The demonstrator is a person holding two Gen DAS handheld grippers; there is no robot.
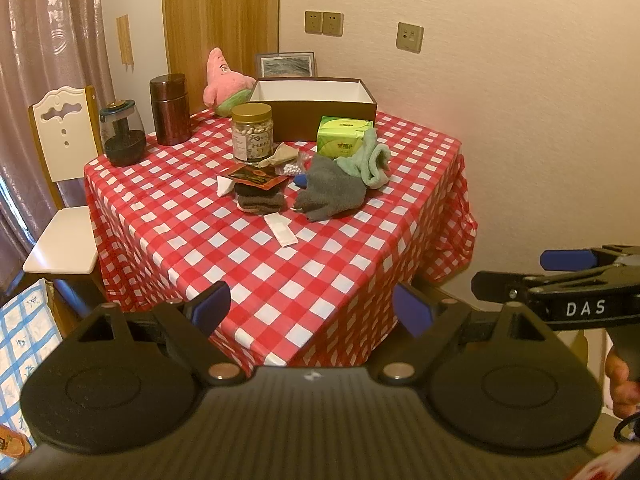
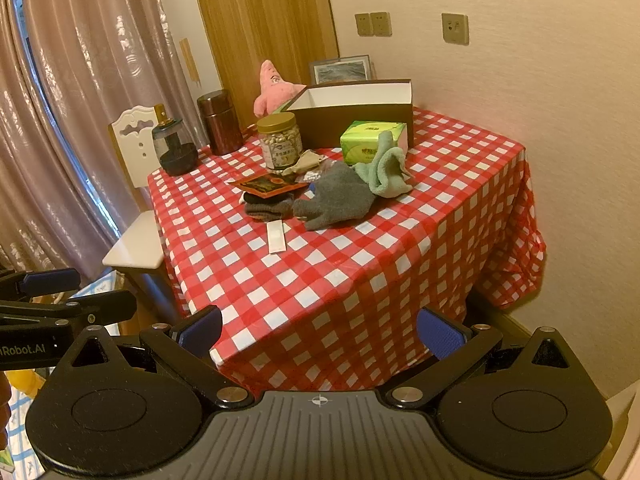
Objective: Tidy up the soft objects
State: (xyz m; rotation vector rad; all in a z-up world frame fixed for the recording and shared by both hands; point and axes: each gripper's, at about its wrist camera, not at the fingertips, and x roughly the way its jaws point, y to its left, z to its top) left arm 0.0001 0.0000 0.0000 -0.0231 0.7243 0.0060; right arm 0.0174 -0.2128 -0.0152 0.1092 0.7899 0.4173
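The soft things I have to sort sit bunched near the middle of the table: a grey knit glove (image 1: 330, 192) lies flat with its fingers toward me, and a mint-green cloth (image 1: 370, 162) is crumpled against its far right side, touching it. Just left of the glove I see a small stack of dark folded socks (image 1: 260, 200) with a red-and-black printed packet (image 1: 254, 176) resting on top. A pink starfish plush (image 1: 224, 82) sits upright at the far edge, beside the open brown box (image 1: 316, 106) with its white inside showing. A green tissue pack (image 1: 344, 136) stands in front of that box, right behind the mint cloth. A nut jar with a gold lid (image 1: 252, 132) stands left of the tissue pack, then a dark brown canister (image 1: 170, 108) and a glass grinder jar (image 1: 122, 132) further left. A white paper strip (image 1: 281, 230) lies on the red-checked tablecloth (image 1: 224, 264) nearer to me than the socks. My left gripper (image 1: 312, 310) hangs off the near corner of the table, jaws spread wide with nothing between them. My right gripper (image 2: 320, 330) is the same, wide apart and empty, well short of the pile. A white chair (image 1: 66, 184) stands at the table's left side, by the curtain (image 1: 44, 32)
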